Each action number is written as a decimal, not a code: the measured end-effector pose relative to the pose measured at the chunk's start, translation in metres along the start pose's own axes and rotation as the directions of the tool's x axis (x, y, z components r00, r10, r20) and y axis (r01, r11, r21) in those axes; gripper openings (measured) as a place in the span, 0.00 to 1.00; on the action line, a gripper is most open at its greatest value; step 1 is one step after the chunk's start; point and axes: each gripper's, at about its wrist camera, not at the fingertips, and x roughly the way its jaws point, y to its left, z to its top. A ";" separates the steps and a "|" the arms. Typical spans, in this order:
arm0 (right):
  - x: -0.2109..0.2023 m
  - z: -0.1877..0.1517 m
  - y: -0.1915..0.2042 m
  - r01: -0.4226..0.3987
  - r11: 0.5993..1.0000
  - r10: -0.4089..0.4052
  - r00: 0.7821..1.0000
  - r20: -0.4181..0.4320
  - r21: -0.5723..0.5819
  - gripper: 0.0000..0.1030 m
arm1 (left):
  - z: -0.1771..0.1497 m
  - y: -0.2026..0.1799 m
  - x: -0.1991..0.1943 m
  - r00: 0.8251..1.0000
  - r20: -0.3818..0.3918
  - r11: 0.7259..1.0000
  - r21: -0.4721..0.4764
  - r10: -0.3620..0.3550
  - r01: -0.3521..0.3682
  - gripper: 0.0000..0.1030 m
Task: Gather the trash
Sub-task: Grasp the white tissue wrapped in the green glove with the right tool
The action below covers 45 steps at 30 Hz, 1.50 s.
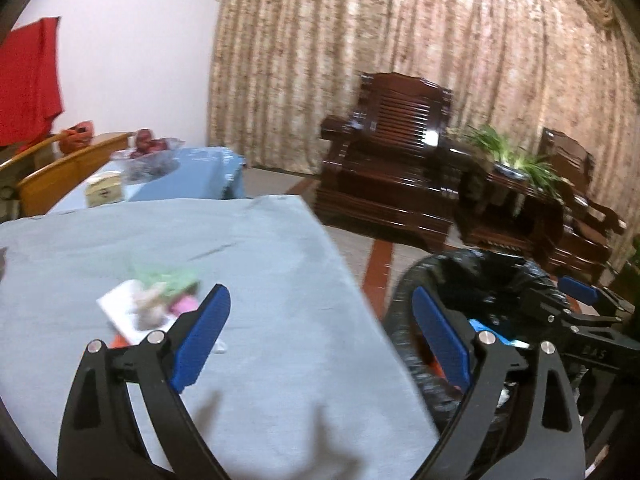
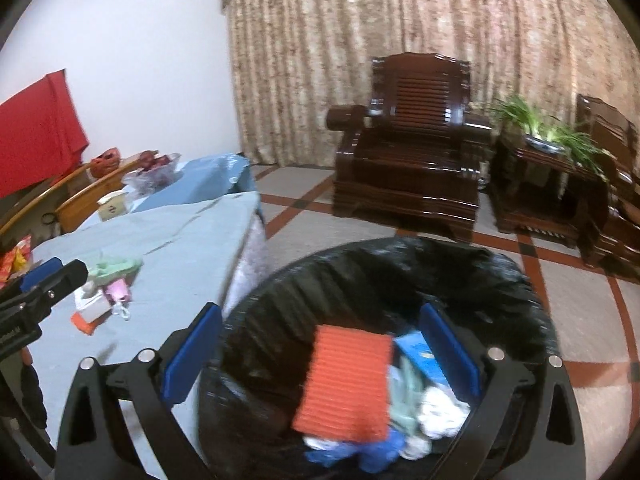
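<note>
A bin lined with a black bag (image 2: 400,264) stands beside the table; it also shows in the left wrist view (image 1: 480,280). Inside lie an orange ribbed card (image 2: 344,384), a blue packet (image 2: 420,356), white crumpled paper and blue scraps. My right gripper (image 2: 320,344) is open and empty above the bin, with the orange card between its fingers. My left gripper (image 1: 324,332) is open and empty over the table's right edge. A small heap of trash (image 1: 156,300) lies on the blue-grey tablecloth (image 1: 260,360): white paper, green and pink scraps, also in the right wrist view (image 2: 104,288).
A second table (image 1: 192,176) behind carries a bowl of red fruit (image 1: 148,148) and a small box (image 1: 104,192). Dark wooden armchairs (image 2: 412,160) and a side table with a plant (image 2: 548,136) stand by the curtain. Snack packets (image 2: 16,260) lie at the table's left.
</note>
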 end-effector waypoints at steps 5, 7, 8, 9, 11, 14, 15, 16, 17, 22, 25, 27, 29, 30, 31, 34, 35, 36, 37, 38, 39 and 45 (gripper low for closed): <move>0.012 0.006 0.034 -0.053 0.998 0.053 0.999 -0.003 -0.033 0.94 | 0.002 0.042 -0.012 0.997 0.012 0.996 -0.035 0.082 -0.081 0.87; 0.017 0.007 0.048 -0.074 0.996 0.074 0.997 -0.005 -0.045 0.94 | 0.003 0.057 -0.016 0.994 0.016 0.993 -0.045 0.113 -0.112 0.87; 0.020 0.008 0.056 -0.087 0.995 0.087 0.996 -0.007 -0.053 0.94 | 0.003 0.067 -0.019 0.991 0.018 0.990 -0.051 0.132 -0.131 0.87; 0.023 0.008 0.063 -0.098 0.993 0.097 0.995 -0.010 -0.060 0.94 | 0.003 0.075 -0.021 0.989 0.018 0.988 -0.057 0.147 -0.146 0.87; 0.025 0.008 0.072 -0.111 0.991 0.111 0.994 -0.011 -0.072 0.94 | 0.002 0.089 -0.024 0.984 0.017 0.982 -0.063 0.177 -0.175 0.87; 0.035 0.008 0.093 -0.142 0.986 0.141 0.990 -0.021 -0.092 0.94 | -0.002 0.111 -0.028 0.976 0.007 0.973 -0.077 0.220 -0.218 0.87; 0.038 0.008 0.098 -0.150 0.984 0.148 0.989 -0.025 -0.096 0.94 | -0.004 0.116 -0.029 0.973 0.003 0.970 -0.082 0.229 -0.228 0.87; 0.042 0.007 0.105 -0.159 0.982 0.157 0.987 -0.030 -0.101 0.94 | -0.005 0.122 -0.030 0.971 -0.001 0.967 -0.089 0.239 -0.238 0.87; 0.045 0.007 0.110 -0.166 0.981 0.163 0.986 -0.033 -0.105 0.94 | -0.007 0.130 -0.030 0.967 -0.007 0.963 -0.098 0.253 -0.253 0.87; 0.063 0.006 0.140 -0.208 0.970 0.202 0.978 -0.057 -0.126 0.94 | -0.018 0.153 -0.028 0.956 -0.037 0.950 -0.113 0.290 -0.293 0.87; 0.071 0.008 0.159 -0.237 0.962 0.230 0.971 -0.064 -0.135 0.94 | -0.023 0.164 -0.029 0.951 -0.045 0.942 -0.131 0.307 -0.310 0.87; 0.074 0.009 0.171 -0.258 0.955 0.250 0.966 -0.068 -0.143 0.94 | -0.025 0.172 -0.030 0.945 -0.045 0.935 -0.136 0.324 -0.327 0.87; 0.078 0.010 0.186 -0.279 0.948 0.271 0.960 -0.073 -0.154 0.94 | -0.026 0.184 -0.031 0.939 -0.050 0.928 -0.144 0.340 -0.344 0.87; 0.081 0.009 0.196 -0.296 0.942 0.287 0.955 -0.078 -0.159 0.94 | -0.027 0.189 -0.031 0.936 -0.052 0.924 -0.149 0.348 -0.352 0.87; 0.082 0.009 0.203 -0.309 0.937 0.299 0.951 -0.081 -0.164 0.94 | -0.028 0.194 -0.032 0.932 -0.054 0.920 -0.152 0.358 -0.362 0.87; 0.088 0.004 0.230 -0.352 0.919 0.339 0.936 -0.099 -0.176 0.94 | -0.030 0.211 -0.036 0.921 -0.059 0.907 -0.162 0.386 -0.390 0.87; 0.090 0.003 0.237 -0.362 0.915 0.348 0.932 -0.105 -0.178 0.94 | -0.030 0.219 -0.037 0.916 -0.062 0.901 -0.168 0.396 -0.400 0.87; 0.093 0.001 0.247 -0.378 0.908 0.362 0.925 -0.115 -0.182 0.94 | -0.031 0.223 -0.038 0.914 -0.065 0.898 -0.172 0.400 -0.405 0.87; 0.096 0.000 0.257 -0.386 0.904 0.369 0.921 -0.121 -0.185 0.94 | -0.031 0.228 -0.038 0.912 -0.068 0.895 -0.176 0.405 -0.410 0.87; 0.100 -0.001 0.267 -0.396 0.899 0.377 0.917 -0.129 -0.189 0.94 | -0.031 0.231 -0.038 0.910 -0.070 0.893 -0.178 0.408 -0.414 0.87; 0.102 -0.002 0.272 -0.400 0.897 0.380 0.915 -0.133 -0.190 0.93 | -0.031 0.234 -0.039 0.908 -0.070 0.891 -0.180 0.412 -0.418 0.87; 0.126 -0.008 0.298 -0.397 0.898 0.370 0.914 -0.165 -0.187 0.83 | -0.035 0.248 -0.040 0.906 -0.075 0.882 -0.208 0.417 -0.424 0.87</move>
